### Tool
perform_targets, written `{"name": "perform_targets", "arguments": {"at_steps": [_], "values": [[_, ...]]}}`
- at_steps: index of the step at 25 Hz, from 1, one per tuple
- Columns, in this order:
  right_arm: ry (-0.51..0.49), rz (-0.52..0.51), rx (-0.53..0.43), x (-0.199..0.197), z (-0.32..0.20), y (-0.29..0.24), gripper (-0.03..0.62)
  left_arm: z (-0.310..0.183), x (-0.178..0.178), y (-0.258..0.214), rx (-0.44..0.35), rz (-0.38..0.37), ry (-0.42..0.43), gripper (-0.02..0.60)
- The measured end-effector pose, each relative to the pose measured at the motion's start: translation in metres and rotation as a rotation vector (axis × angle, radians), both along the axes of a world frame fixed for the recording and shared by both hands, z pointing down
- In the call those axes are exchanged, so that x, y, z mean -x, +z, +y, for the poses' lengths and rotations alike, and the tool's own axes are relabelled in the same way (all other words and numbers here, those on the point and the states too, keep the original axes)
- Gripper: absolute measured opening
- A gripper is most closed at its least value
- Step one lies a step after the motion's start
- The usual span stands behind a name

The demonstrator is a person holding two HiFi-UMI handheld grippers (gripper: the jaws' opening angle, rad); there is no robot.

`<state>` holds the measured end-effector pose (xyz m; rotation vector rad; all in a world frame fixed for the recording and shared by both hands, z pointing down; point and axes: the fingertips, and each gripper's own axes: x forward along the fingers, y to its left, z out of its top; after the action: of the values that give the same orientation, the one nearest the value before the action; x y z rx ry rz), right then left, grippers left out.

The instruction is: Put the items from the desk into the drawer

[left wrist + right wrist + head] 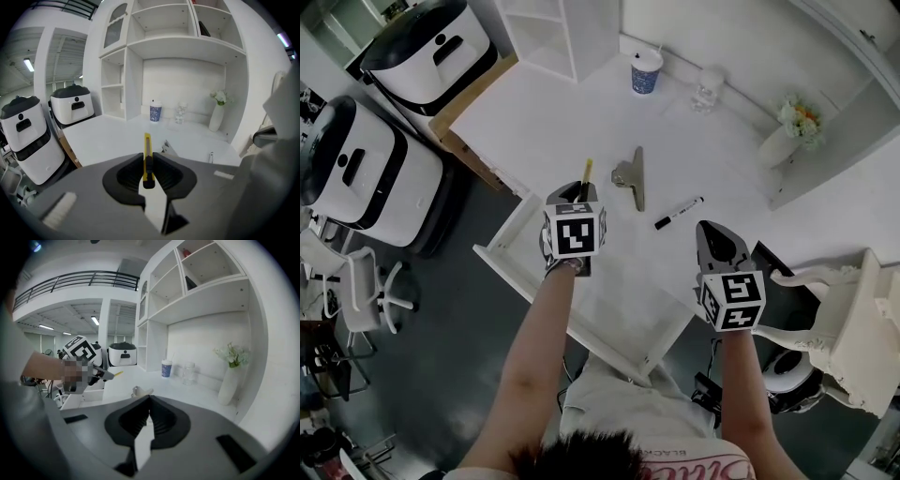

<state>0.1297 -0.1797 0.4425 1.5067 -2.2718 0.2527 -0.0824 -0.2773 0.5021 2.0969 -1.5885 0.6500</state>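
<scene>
Closest to me, the white drawer (630, 309) stands pulled open below the front edge of the desk (544, 122). My left gripper (581, 192) is up in the air over the drawer's left part. Its jaws are pinched narrow on a yellow utility knife (147, 154), whose tip pokes out toward the desktop. My right gripper (719, 242) is by the drawer's right end, its jaws pressed together with nothing in them. Just past the tools, a metal clip (630, 176) and a black marker (679, 213) lie near each other on the bare white surface. Farther back, a blue paper cup (646, 72) and a clear glass jar (708, 89) stand by the wall. A white vase of flowers (787, 136) stands off to the right. White shelving (553, 33) rises behind the desk. Two white-and-black machines (366, 169) stand on the dark floor at left, and a white chair (853, 328) at right.
</scene>
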Motion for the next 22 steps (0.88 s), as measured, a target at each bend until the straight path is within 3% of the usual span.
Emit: {"name": "perform_targets", "arguments": {"at_steps": [14,22], "values": [[0.023,-0.010,-0.166,0.009,0.025,-0.073,0.008,0.033,0.014,-0.137,-0.339,-0.021,0.057,0.069],[0.051,-0.013,-0.278,0.011,0.036,-0.118,0.008,0.059,0.039,-0.189,-0.492,-0.019,0.037,0.069]]}}
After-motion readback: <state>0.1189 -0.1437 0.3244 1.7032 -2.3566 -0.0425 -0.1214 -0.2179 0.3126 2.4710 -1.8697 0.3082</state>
